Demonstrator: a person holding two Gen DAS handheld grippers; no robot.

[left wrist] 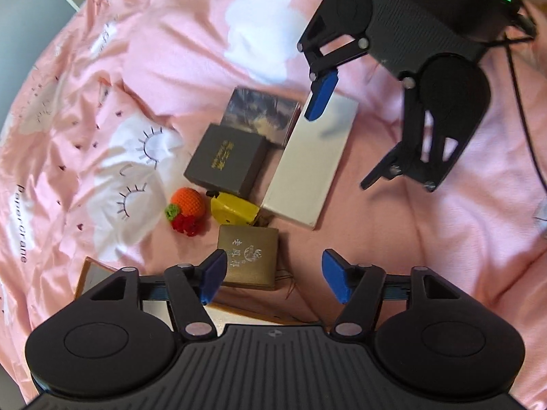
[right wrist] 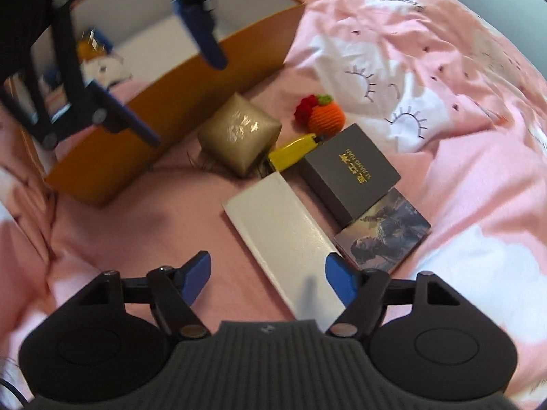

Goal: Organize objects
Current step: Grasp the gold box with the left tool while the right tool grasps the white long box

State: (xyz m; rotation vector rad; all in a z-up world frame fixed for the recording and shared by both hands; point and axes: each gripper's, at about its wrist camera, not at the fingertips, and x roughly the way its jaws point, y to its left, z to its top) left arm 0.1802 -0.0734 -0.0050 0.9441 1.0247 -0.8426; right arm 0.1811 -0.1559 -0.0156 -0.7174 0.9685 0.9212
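A cluster of objects lies on the pink bedsheet: a long white box [left wrist: 307,164] [right wrist: 283,235], a dark grey box with gold letters [left wrist: 225,160] [right wrist: 348,174], a picture-printed box [left wrist: 261,114] [right wrist: 383,235], a gold padded box [left wrist: 249,259] [right wrist: 239,136], a yellow object [left wrist: 234,210] [right wrist: 292,152] and a crocheted orange with red berries [left wrist: 186,210] [right wrist: 319,111]. My left gripper [left wrist: 273,275] is open and empty above the gold box. My right gripper [right wrist: 268,278] is open and empty over the near end of the white box.
An open orange cardboard box [right wrist: 191,78] with white inner walls stands beside the cluster and holds a few items; its corner shows in the left wrist view [left wrist: 92,270]. The right gripper's body [left wrist: 410,51] hangs over the white box. The sheet is wrinkled.
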